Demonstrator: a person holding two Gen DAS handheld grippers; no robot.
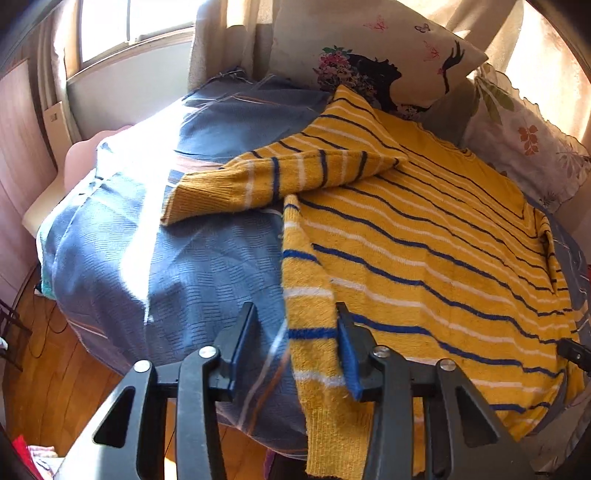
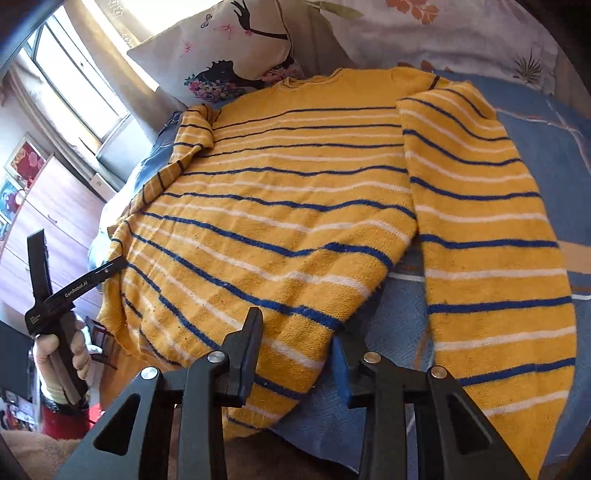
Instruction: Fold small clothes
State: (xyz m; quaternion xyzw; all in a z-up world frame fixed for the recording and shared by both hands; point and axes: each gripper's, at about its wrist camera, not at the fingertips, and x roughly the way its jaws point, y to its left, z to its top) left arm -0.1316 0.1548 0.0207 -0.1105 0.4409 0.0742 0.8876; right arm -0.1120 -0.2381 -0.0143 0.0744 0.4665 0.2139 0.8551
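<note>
A yellow sweater (image 2: 288, 192) with blue and white stripes lies flat on a bed with a blue cover (image 1: 155, 258). Its left sleeve (image 1: 288, 173) is bent outward over the cover. Its right sleeve (image 2: 491, 240) lies down along the body. My left gripper (image 1: 295, 328) is open, with the sweater's lower left edge (image 1: 314, 314) standing up between the fingers. It also shows in the right wrist view (image 2: 107, 269), held in a hand at the sweater's left edge. My right gripper (image 2: 295, 347) is open, its jaws astride the lower right hem corner (image 2: 291, 350).
A printed pillow (image 1: 376, 59) and a leaf-patterned pillow (image 1: 524, 140) lie at the head of the bed. A window (image 1: 129, 26) and curtains stand behind. Wooden floor (image 1: 48, 369) lies left of the bed, and a wooden cabinet (image 2: 44, 221) stands by the wall.
</note>
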